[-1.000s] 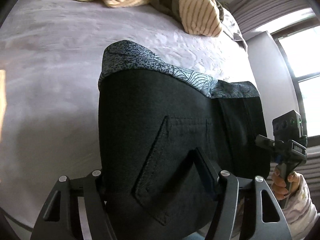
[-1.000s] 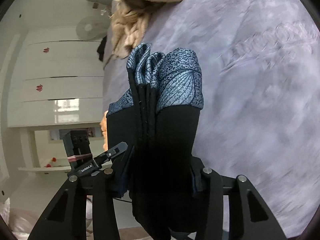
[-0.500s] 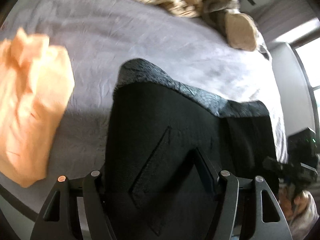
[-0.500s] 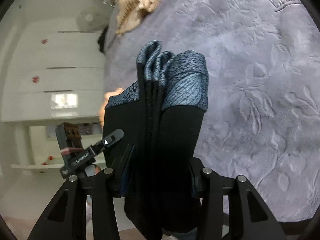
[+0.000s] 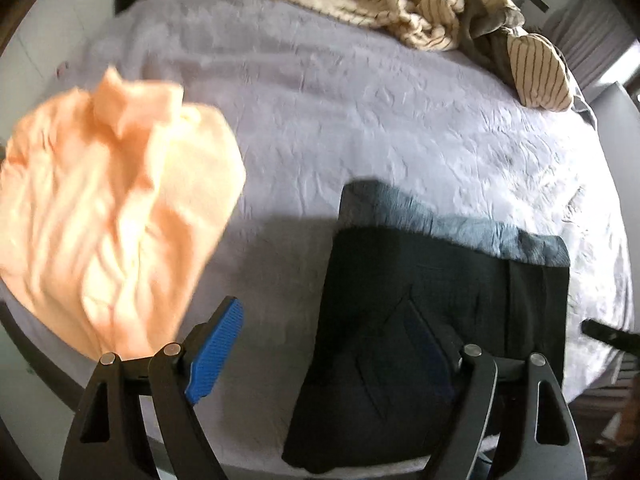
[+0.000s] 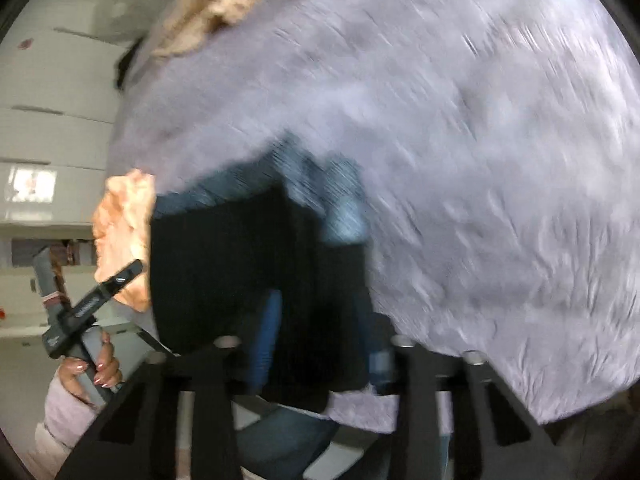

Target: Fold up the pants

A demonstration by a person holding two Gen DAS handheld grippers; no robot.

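Pants (image 5: pixel 432 320) are sitting folded on the lilac bedspread (image 5: pixel 360 120) near its front edge, black fabric with the blue-grey patterned lining showing along the far end. Your left gripper (image 5: pixel 328 344) has its fingers spread wide: the blue pad (image 5: pixel 216 352) on one side is out over bare bedspread, and the other finger lies over the pants, so nothing's pinched between them. There's a peach shirt (image 5: pixel 108 216) crumpled just off to the left of the pants, and a pile of striped beige clothes (image 5: pixel 400 12) way up at the far side of the bed.

From your right wrist view it's all pretty blurry. Your right gripper (image 6: pixel 320 344) has its fingers on either side of the near end of the folded pants (image 6: pixel 256 272), with a bit of gap at the blue pads, but I honestly can't tell if it's gripping or let go.
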